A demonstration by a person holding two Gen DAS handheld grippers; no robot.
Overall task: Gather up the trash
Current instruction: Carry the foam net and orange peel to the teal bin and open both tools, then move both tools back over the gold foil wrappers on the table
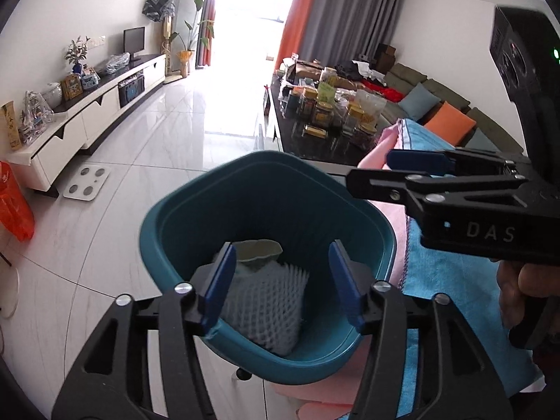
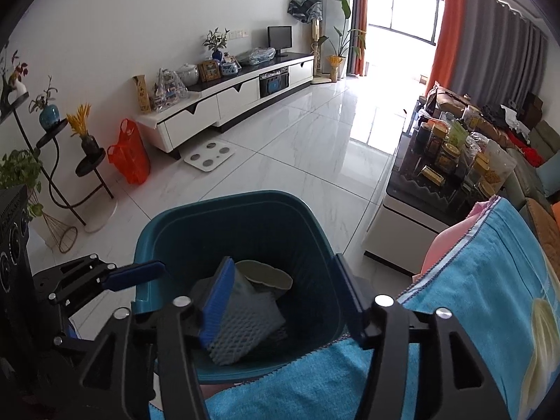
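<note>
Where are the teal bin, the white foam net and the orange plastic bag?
teal bin (image 2: 245, 199): right wrist view, far rim.
white foam net (image 1: 266, 301): left wrist view, mesh middle.
orange plastic bag (image 2: 131, 159): right wrist view, bag body.

Teal plastic bin (image 1: 266, 189), square with rounded corners, ribbed inner walls, open top, standing on the floor. Inside: white foam fruit net (image 1: 266, 301) lying at the bottom, and a pale green curled peel-like scrap (image 1: 259, 250) resting just behind it
</note>
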